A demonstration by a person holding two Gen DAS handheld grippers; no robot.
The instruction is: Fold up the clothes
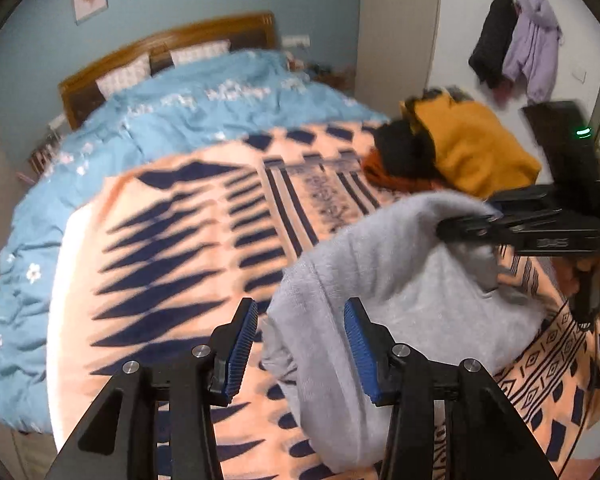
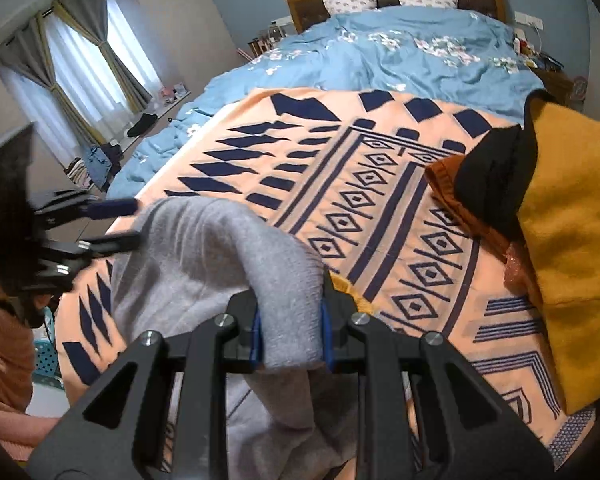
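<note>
Soft indoor light, fisheye-warped edges.
Daylight glows through the curtained window (image 2: 80,76); the left view blurs, its corners dark.

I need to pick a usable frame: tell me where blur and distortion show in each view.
Left wrist: motion blur smears the blanket pattern, headboard and right gripper; fisheye bends the bed. Right wrist: sharper; blanket pattern and grey garment crisp, only the left gripper blurred; window overexposed; dark corner vignetting in both.

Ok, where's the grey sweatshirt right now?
Near edge of the patterned blanket, left of the mustard garment; the grey sweatshirt is bunched in the right claw.
</note>
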